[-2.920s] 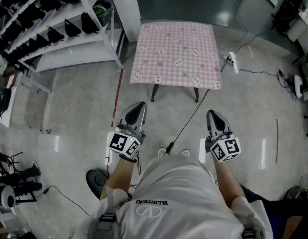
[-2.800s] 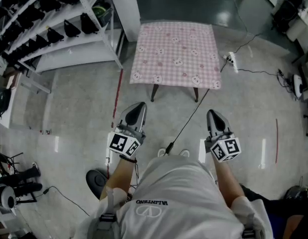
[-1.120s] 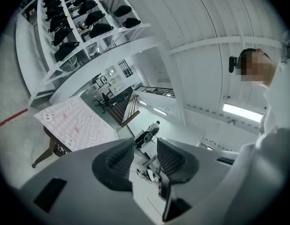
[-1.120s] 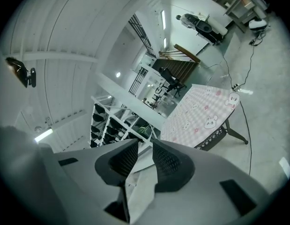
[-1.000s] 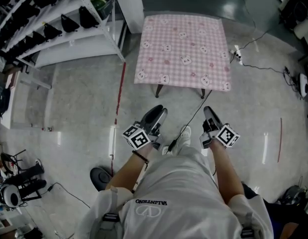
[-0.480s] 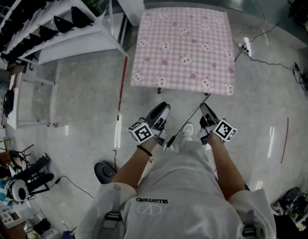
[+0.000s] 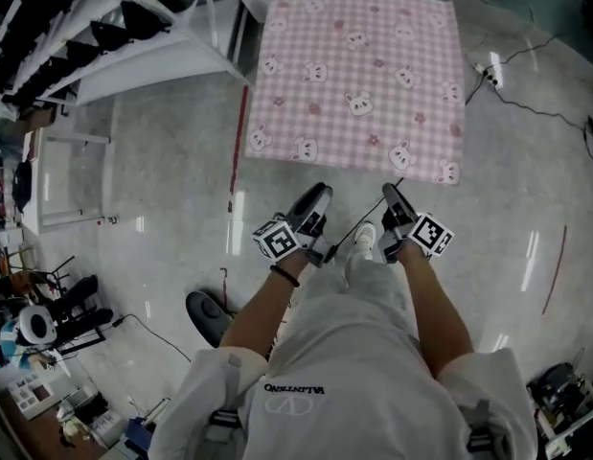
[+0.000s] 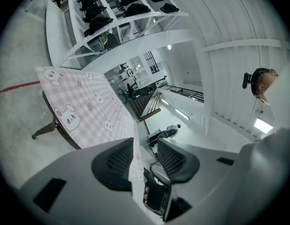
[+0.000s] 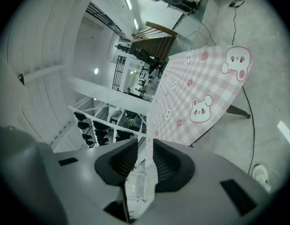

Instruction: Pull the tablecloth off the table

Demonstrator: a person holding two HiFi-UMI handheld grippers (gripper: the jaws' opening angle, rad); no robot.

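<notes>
The left claw [image 7: 318, 197] had its two dark jaws a narrow gap apart and held nothing; in the left gripper view only distant parts of the room showed through the gap. The right claw [image 7: 386, 196] stood the same way, jaws slightly parted and empty, with a far strip of the cloth visible through the slot. Both claws were held side by side in front of the person's body, their marker cubes towards the person and their tips pointing at the near edge of the cloth, close to it in the head view but not touching it.

The tablecloth [image 7: 358, 75], pink check printed with white rabbits, lay spread flat over the worktop [image 8: 44, 130], of which only the dark legs showed, and its edges hung a little past the sides. A thin black cable [image 7: 371, 220] ran across the pale floor [image 7: 162, 161] between the claws towards the legs. A white shelving rack [image 7: 104, 27] with dark bags stood to the left of the cloth.
</notes>
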